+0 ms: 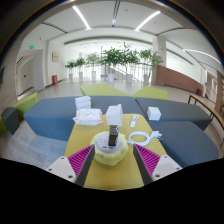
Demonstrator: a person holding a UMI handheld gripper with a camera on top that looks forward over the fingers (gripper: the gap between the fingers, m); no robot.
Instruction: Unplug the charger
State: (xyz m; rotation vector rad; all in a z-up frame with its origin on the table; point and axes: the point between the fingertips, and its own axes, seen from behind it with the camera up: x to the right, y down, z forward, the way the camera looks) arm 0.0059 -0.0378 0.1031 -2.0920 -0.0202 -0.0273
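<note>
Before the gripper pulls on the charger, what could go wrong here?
1. The gripper is open around the white power strip, not the dark charger on top; closing here may grab the strip instead.
2. The strip lies loose on the yellow table, so pulling could lift it along with the charger.
3. White boxes nearby could be knocked.

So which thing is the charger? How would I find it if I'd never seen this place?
Find the yellow table among the blue-grey seats. Just ahead of the gripper, whose open fingers stand either side of it with gaps, sits a pale round base. The charger seems to be the small dark block standing upright on it, unlike the white boxes farther back.
</note>
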